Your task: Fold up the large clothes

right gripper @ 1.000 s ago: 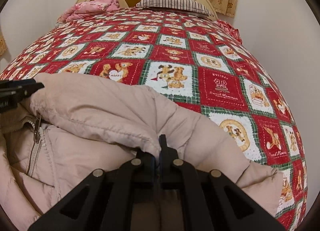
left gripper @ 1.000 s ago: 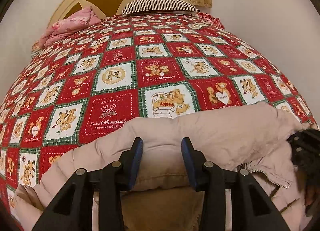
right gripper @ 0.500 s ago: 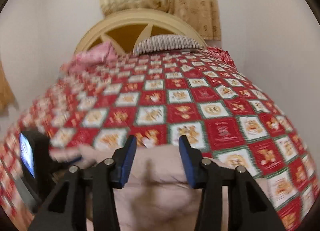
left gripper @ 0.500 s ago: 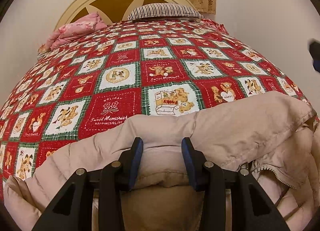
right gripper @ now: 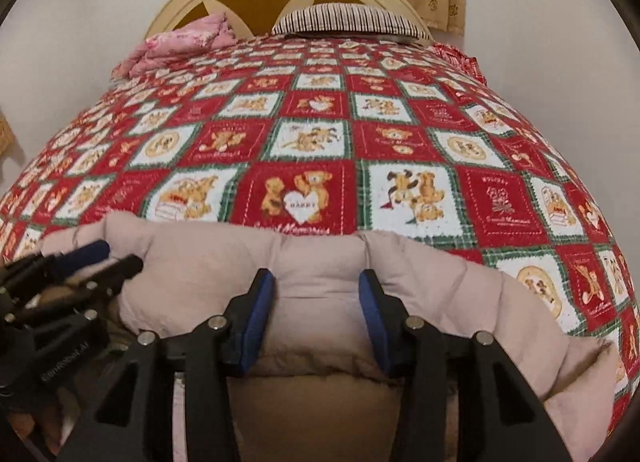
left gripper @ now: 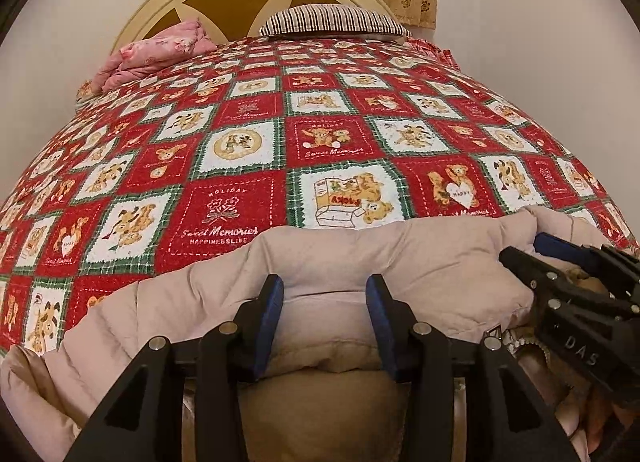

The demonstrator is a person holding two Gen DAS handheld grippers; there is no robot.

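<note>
A red patchwork quilt (left gripper: pixel 248 166) is covering the bed; a beige padded jacket (left gripper: pixel 400 262) is lying at its six-o'clock edge. Left gripper (left gripper: pixel 325 294), jaws opening, and right gripper (right gripper: pixel 316 290), jaws apart, are straddling its puffed fold.

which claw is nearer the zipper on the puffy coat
Left. The zipper shows just right of the left claw, between the two claws. The right claw sits further along the beige coat, and its own view shows no zipper.
</note>
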